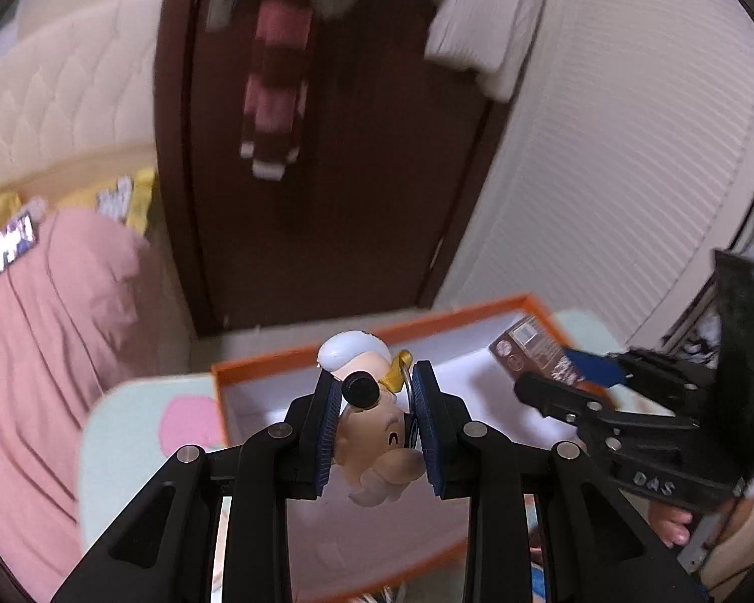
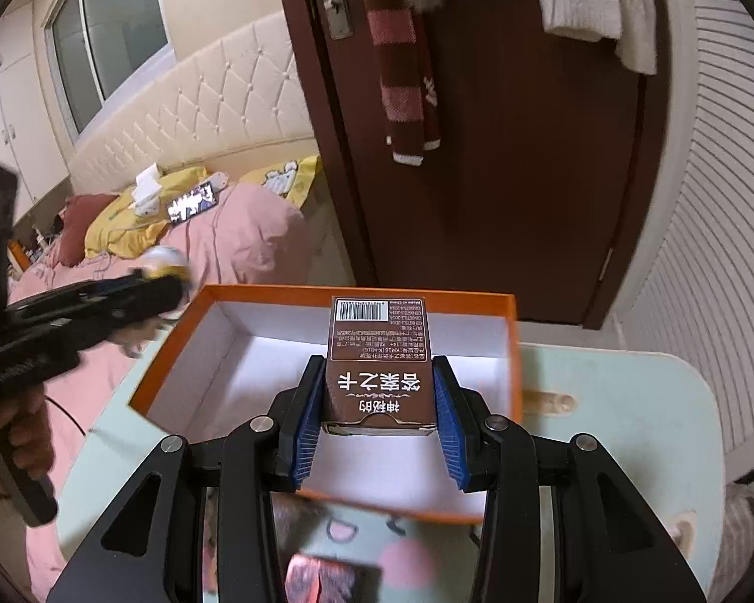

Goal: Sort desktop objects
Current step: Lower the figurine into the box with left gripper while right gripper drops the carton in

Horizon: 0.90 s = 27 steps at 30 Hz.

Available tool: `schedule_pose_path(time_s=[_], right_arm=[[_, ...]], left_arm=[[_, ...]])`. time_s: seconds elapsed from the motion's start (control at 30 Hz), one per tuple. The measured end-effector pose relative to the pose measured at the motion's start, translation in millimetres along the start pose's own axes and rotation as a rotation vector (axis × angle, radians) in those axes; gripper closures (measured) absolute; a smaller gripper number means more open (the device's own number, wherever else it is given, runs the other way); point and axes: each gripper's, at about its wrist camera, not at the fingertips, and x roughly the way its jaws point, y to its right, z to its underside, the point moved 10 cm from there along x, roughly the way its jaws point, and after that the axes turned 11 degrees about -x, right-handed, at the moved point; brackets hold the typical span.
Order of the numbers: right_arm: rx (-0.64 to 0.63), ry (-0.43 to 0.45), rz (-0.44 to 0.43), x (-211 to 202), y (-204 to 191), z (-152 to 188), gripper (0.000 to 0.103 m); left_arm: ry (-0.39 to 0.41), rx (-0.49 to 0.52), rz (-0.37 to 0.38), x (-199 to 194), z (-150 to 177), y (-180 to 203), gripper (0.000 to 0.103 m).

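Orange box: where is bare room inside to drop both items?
The orange box shows a bare white floor, wall to wall. The right gripper holds the brown card box over its middle; the left gripper holds the figurine over its near left part.

The box (image 2: 511,352) is orange outside and white inside, and the bench (image 2: 628,427) is pale mint with a pink spot. The card pack (image 2: 377,352) is brown with white letters and a barcode. The far door (image 2: 502,151) is dark red-brown, the scarf (image 2: 402,75) striped red and pink.
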Motion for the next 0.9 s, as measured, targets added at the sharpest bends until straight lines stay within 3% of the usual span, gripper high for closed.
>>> schedule_pose_path(time_s=[0.07,0.17,0.47,0.5,0.57,0.63,0.67,0.73,0.9], right_arm=[[-0.003,-0.037,0.013,17,1,8,0.061],[-0.037,-0.034,0.064,27,5,16,0.061],[-0.064,-0.031,0.07,30,3,18,0.061],[-0.064,-0.03,0.07,29,2,18,0.061],[-0.062,-0.026,0.067,27,2,19,0.058],[-0.043,-0.014,0.044,23,0,18,0.049],[-0.024,0.011,0.033,18,-1,16,0.038],[0.015,0.07,0.014,6,-1,9,0.029],[-0.032,0.187,0.033,-33,-11,-7,0.027]], left_arm=[[-0.035,-0.014,-0.024,16,9,-7,0.076],[-0.025,0.02,-0.054,19,13,-8,0.077],[-0.015,0.016,-0.045,20,15,-9,0.076],[-0.01,0.012,-0.042,19,15,-9,0.074],[0.017,0.002,-0.038,13,13,-8,0.043],[0.058,-0.011,-0.03,2,8,-7,0.027],[0.074,-0.015,-0.027,-4,6,-6,0.025],[0.098,-0.021,-0.021,-20,2,-6,0.025],[0.155,-0.033,-0.039,-67,-3,-10,0.019]])
